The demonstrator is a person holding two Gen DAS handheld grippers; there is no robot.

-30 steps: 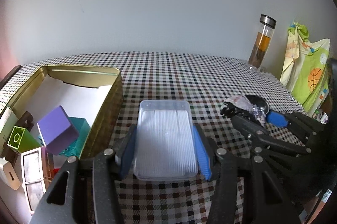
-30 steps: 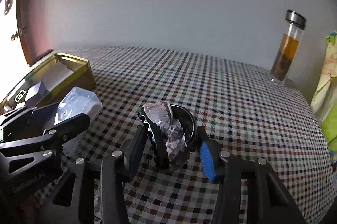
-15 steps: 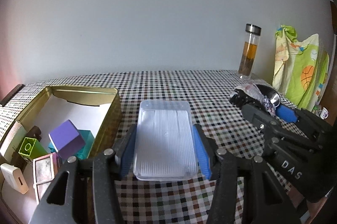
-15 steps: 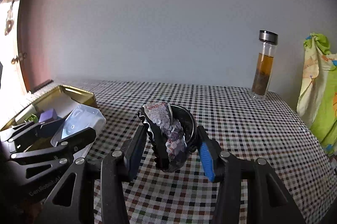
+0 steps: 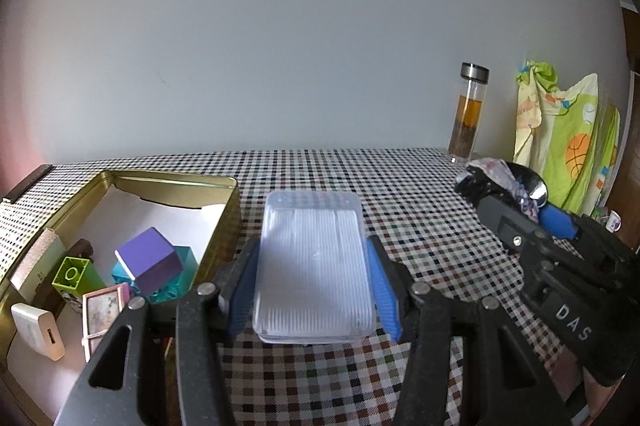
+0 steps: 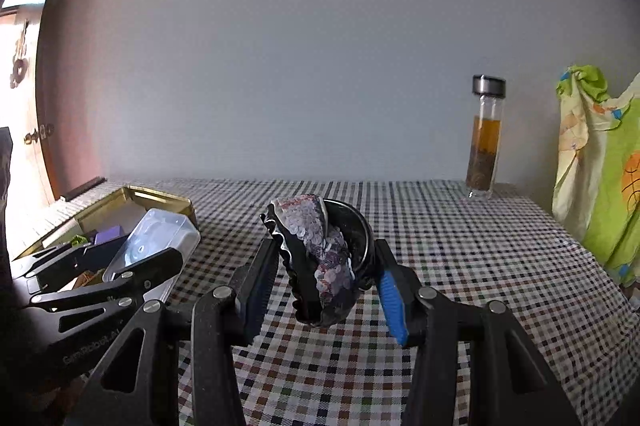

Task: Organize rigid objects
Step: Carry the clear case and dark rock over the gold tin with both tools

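Step in hand, as judged: both grippers are loaded and in carry, with the open gold-coloured rectangular metal tin (image 5: 224, 226) the likely place of deposit.

Left gripper (image 5: 314, 290): its blue-padded fingers (image 5: 244, 286) are pinched on the two long sides of a clear ribbed plastic rectangular box (image 5: 314, 262). The box lies flat between them, its far end projecting forward beyond the fingertips. It appears to be held off the checked tablecloth (image 5: 420, 226), just right of the tin's near wall and not over the opening.

Right gripper (image 6: 324, 290): its jaws are closed on a round black compact with a sequinned lid (image 6: 320, 258), hinged open and gripped across its width. The compact is also off the cloth, well right of the tin.

Tin contents: a purple block (image 5: 149, 260) rests on a teal block (image 5: 180, 274); a lime green hollow brick (image 5: 72, 274), a pink-framed small case (image 5: 104, 310) and a white charger-like piece (image 5: 38, 330) lie near the front. The white-lined rear floor is bare.

Next move, as judged: the left gripper must shift leftward over the tin's wall and lower the box onto the bare rear floor before releasing, keeping it level to pass the rim. The right gripper should hold off to avoid crowding.

Elsewhere, a glass bottle of amber liquid with a metal cap (image 6: 486, 138) stands at the far edge, well apart.
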